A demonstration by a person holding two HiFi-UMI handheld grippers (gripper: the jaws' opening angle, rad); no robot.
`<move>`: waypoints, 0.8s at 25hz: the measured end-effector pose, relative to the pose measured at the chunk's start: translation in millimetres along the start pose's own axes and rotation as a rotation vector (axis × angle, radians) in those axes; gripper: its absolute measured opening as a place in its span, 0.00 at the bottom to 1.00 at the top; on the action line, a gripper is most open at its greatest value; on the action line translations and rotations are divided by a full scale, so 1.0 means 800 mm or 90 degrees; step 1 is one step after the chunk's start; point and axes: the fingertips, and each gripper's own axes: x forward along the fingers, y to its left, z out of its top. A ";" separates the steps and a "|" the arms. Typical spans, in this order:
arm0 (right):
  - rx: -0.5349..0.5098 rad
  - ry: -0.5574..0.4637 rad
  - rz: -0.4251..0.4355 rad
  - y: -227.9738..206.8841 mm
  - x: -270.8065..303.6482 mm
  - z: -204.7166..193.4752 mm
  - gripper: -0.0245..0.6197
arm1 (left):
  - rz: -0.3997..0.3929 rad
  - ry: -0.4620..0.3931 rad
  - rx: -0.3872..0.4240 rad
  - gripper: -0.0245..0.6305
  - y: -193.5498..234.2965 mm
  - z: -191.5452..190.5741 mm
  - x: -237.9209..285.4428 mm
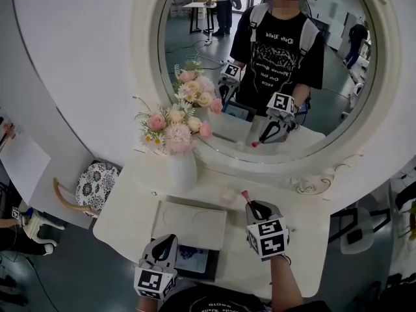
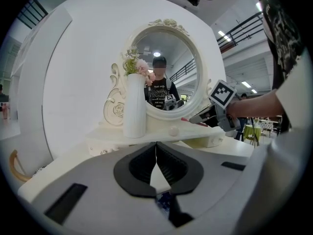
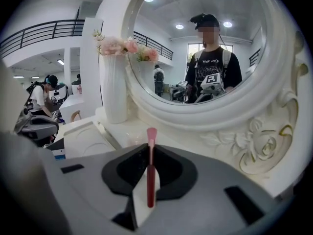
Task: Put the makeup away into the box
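Observation:
A slim red makeup stick (image 3: 150,175) with a pink tip stands between the pads of my right gripper (image 3: 149,148), which is shut on it. In the head view the right gripper (image 1: 253,208) hovers over the white vanity top, right of the white box (image 1: 188,225), and the makeup stick's tip (image 1: 246,195) points toward the mirror. The box (image 3: 85,138) lies low on the left in the right gripper view, its lid closed. My left gripper (image 1: 168,240) sits at the box's near edge. Its tips (image 2: 156,148) meet with nothing between them.
A white vase (image 1: 182,168) of pink flowers stands left of the round mirror (image 1: 273,64), behind the box. A dark flat item with a blue pattern (image 1: 195,260) lies at the table's front edge. The ornate mirror frame (image 3: 254,146) rises close on the right.

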 end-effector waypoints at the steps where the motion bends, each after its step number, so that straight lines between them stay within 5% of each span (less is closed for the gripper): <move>1: 0.001 -0.002 0.000 0.001 -0.002 0.001 0.11 | -0.001 0.000 0.000 0.06 -0.001 -0.001 -0.001; 20: -0.033 -0.026 0.033 0.045 -0.034 0.002 0.11 | 0.010 -0.008 -0.011 0.06 -0.001 -0.009 -0.023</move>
